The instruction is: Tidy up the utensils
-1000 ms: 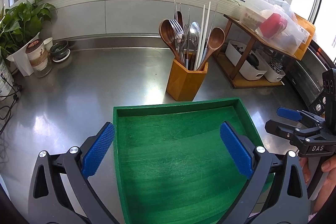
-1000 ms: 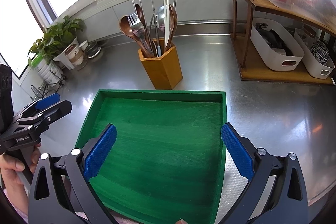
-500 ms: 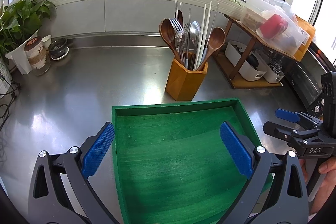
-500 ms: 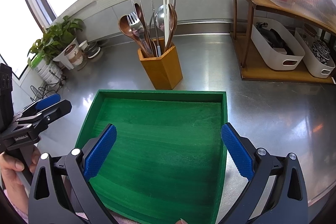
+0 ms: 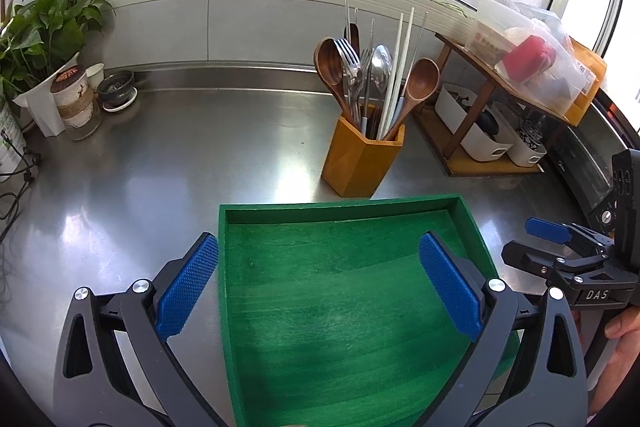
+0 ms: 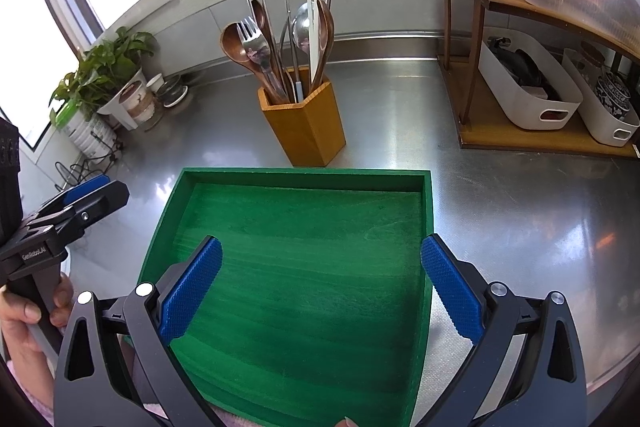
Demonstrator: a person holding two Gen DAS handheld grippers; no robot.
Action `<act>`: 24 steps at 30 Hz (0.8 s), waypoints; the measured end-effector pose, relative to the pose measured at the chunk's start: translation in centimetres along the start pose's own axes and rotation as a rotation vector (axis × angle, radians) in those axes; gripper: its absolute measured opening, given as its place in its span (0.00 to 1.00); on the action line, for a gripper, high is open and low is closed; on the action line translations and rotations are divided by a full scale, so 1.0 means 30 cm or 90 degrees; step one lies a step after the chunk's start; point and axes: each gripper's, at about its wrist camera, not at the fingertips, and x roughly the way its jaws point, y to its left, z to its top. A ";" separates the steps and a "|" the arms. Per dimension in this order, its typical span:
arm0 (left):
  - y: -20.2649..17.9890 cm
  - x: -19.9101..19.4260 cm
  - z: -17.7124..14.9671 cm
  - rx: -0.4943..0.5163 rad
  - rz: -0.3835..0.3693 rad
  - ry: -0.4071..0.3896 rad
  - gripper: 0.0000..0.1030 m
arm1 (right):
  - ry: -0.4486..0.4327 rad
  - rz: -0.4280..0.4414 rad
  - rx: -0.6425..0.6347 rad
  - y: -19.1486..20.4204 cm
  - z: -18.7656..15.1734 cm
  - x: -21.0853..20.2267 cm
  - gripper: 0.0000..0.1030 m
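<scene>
Steel worktop is being surveyed; both claws, left claw and right claw, are being held apart, empty, over green tray; utensils are standing in wooden holder behind it; one handle should be pinched high and lifted straight.

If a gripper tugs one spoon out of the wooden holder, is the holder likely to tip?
Possibly: the holder is narrow and tall, crowded with long utensils leaning outward, so it looks top-heavy. It may also slide on the smooth steel counter.
</scene>
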 end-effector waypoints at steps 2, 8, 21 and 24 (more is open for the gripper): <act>0.000 -0.001 0.000 0.000 0.003 -0.001 0.92 | 0.001 0.000 -0.001 0.002 0.000 0.001 0.97; -0.005 0.001 -0.004 0.002 0.010 0.000 0.92 | 0.007 0.004 -0.002 0.000 -0.003 0.009 0.97; -0.013 -0.005 -0.013 0.002 0.001 0.009 0.92 | 0.006 0.006 -0.005 0.010 -0.008 0.005 0.97; -0.009 -0.008 -0.013 -0.001 0.000 0.008 0.92 | 0.006 0.005 -0.005 0.010 -0.008 0.004 0.97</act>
